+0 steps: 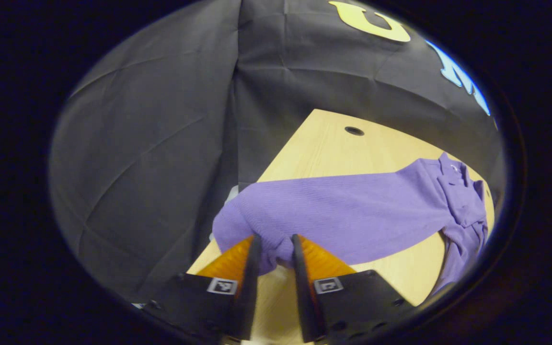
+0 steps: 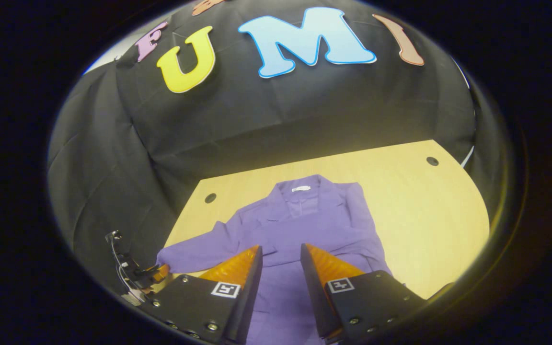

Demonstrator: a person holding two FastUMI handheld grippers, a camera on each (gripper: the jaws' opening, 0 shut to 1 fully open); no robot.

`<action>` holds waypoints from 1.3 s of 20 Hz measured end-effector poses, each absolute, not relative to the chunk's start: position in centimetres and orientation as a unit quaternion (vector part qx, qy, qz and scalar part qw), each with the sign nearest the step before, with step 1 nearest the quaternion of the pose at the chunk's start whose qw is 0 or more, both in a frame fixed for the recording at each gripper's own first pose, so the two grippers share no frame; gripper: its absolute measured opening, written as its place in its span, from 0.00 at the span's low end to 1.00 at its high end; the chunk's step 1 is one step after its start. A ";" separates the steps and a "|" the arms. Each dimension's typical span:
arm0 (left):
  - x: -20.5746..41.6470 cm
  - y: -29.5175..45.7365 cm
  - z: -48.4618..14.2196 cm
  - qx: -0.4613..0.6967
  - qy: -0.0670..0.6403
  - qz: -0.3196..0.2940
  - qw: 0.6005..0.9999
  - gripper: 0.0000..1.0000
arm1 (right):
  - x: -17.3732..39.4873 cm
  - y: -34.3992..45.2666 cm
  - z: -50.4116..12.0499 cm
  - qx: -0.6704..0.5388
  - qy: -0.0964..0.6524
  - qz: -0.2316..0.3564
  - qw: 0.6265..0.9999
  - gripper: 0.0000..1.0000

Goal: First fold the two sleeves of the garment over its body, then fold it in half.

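In the left gripper view, my left gripper (image 1: 276, 251) is closed down to a narrow gap, and a bunched fold of purple fabric sits pinched between its two fingers. That fabric is the cuff end of the garment's sleeve (image 1: 304, 215), a long band of finely ribbed knit. From my fingertips the sleeve runs away to the right across the table (image 1: 324, 148) and joins the garment's body, where the collar (image 1: 453, 175) lies crumpled near the far right edge. The cuff sits at the table's near left corner, close to its edge.

In the right gripper view, my right gripper (image 2: 281, 261) has its fingers parted with a clear gap and holds nothing. It hangs above the lower body of the purple garment (image 2: 304, 225), which shows through the gap. The garment lies flat, face up, collar toward the far edge. Its right side is already narrow and straight-edged; the other sleeve stretches out to the left, where my left gripper (image 2: 149, 275) meets its end at the table corner.

The table is a pale wood-grain board with rounded corners and round cable holes (image 2: 210, 198). Creased black cloth (image 2: 304, 105) forms the booth wall beyond.
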State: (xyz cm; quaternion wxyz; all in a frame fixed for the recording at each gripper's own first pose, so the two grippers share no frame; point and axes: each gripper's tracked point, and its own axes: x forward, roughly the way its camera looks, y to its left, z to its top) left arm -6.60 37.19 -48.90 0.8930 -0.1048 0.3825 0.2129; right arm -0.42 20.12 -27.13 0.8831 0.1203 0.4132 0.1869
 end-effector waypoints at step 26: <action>3.1 29.2 -40.5 -0.043 0.326 0.138 0.934 0.07 | 0.1 15.3 -27.7 0.155 0.410 0.159 0.885 0.51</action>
